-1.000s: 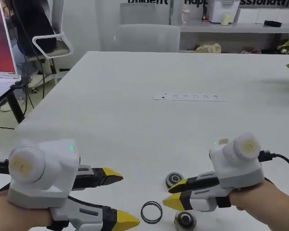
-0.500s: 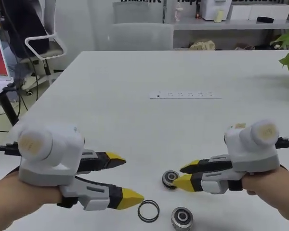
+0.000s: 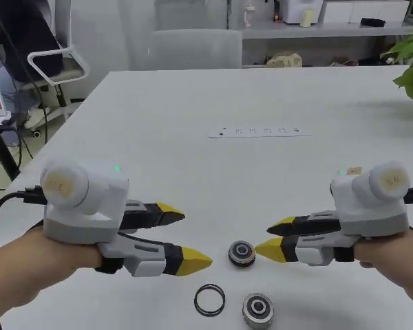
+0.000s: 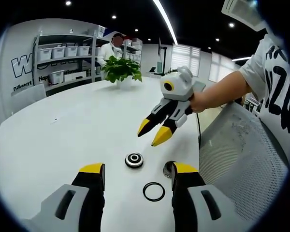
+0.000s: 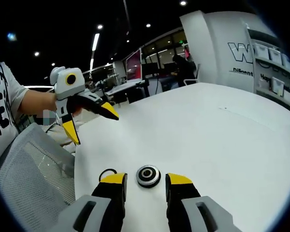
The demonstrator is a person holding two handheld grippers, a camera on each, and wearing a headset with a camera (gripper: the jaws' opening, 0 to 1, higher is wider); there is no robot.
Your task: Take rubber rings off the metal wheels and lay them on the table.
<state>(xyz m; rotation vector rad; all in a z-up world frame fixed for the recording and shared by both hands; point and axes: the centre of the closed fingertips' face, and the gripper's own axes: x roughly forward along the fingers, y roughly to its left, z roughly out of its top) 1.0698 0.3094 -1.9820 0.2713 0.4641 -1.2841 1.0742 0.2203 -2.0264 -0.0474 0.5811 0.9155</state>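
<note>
Wheel (image 3: 258, 308) by rubber ring (image 3: 210, 300): whole in head view, half-hidden behind left fingers (image 4: 186, 181).

White table (image 3: 193, 151); black rubber ring (image 3: 196, 300); silver wheels (image 3: 241, 253) with black bands; left gripper (image 3: 195, 238) and right gripper (image 3: 263, 238) white-grey, jaws black with yellow tips

head view looks down across the surface (image 3: 193, 103) from above; each gripper view sits low, facing the other, both sharing the wheel (image 4: 134, 160) between them.
</note>
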